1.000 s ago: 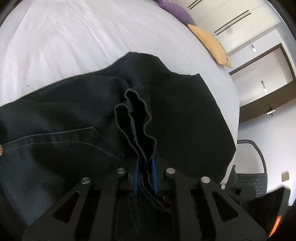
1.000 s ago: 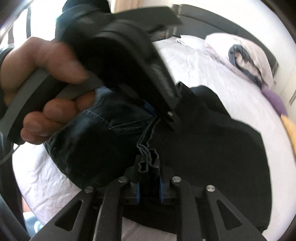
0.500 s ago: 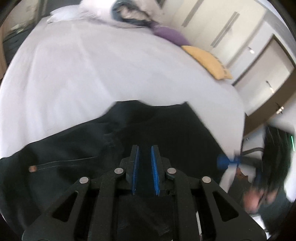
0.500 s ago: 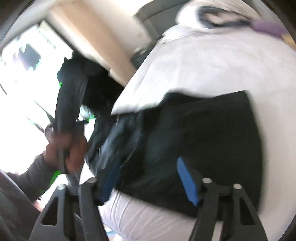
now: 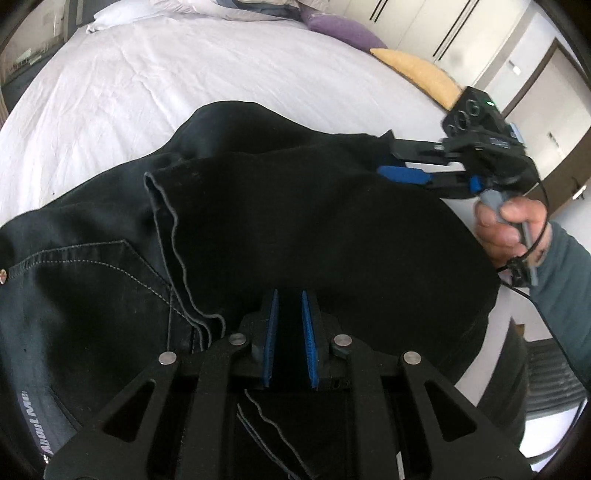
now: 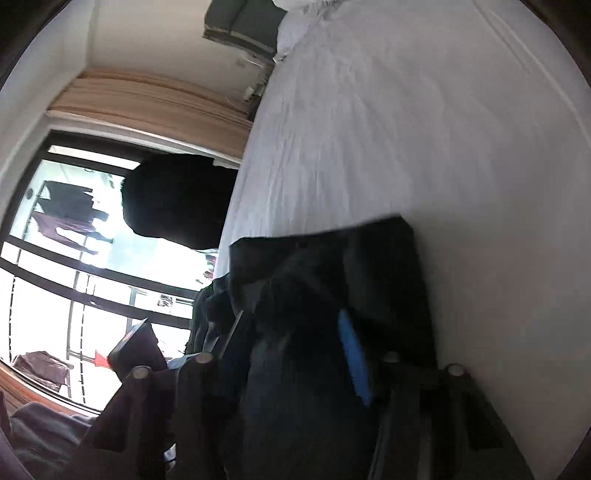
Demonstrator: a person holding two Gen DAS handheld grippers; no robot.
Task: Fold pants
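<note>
White bed (image 5: 184,74); folded pants (image 5: 295,221) apparently crosswise.

A home bedroom: a wide bed (image 5: 155,85) under a white sheet, pillows (image 5: 343,29) purple and yellow at its far edge, wardrobe doors (image 5: 424,26) beyond them, and a curtained window (image 6: 81,258) beside the bed.

Grey label (image 5: 35,428) on pants (image 5: 295,229): partly legible "LMe".

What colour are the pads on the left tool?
Blue pads, clearest in the left wrist view.
</note>
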